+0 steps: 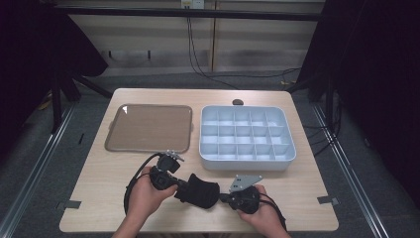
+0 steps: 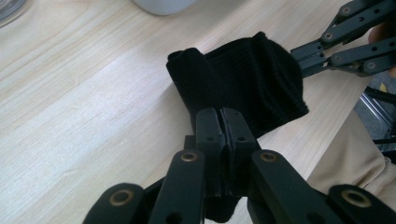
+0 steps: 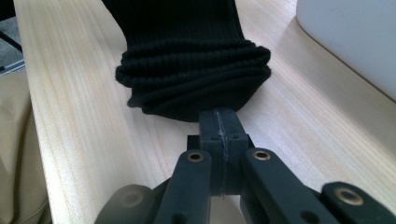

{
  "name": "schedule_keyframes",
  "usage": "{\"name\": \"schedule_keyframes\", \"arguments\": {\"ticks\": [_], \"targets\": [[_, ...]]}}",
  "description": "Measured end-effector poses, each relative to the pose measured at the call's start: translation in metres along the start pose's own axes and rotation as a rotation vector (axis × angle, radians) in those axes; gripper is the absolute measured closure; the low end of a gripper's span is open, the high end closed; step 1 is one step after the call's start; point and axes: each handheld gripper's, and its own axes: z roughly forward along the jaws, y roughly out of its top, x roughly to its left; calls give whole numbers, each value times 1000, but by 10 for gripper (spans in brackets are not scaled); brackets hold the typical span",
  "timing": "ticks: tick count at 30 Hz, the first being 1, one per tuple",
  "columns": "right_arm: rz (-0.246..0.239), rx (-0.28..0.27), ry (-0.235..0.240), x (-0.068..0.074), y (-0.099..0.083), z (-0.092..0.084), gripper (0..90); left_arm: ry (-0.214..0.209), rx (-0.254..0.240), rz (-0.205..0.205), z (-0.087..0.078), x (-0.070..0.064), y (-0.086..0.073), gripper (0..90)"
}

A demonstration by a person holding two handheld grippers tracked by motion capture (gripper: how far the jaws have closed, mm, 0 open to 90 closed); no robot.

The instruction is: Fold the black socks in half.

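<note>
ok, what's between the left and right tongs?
High view: the folded black sock, nothing else. The left tongs and right tongs each pinch one end of it above the wooden table.

High view dim, soft; gripper views bright, sharp, near edges blurred.

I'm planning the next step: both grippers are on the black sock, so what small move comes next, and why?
Probably lift the black sock slightly off the table and toward the compartment box. The left gripper and right gripper are each shut on an end of it.
</note>
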Motion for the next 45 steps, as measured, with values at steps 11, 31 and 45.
{"name": "schedule_keyframes", "arguments": {"ticks": [11, 31, 45], "targets": [[-5, 2, 2, 0, 0, 1, 900, -14, 13, 10, 5, -7, 8, 871], [-12, 3, 11, 1, 1, 3, 900, -41, 16, 24, 12, -14, 15, 872], [-9, -7, 17, 1, 1, 4, 900, -56, 22, 28, 15, -17, 19, 872]]}}
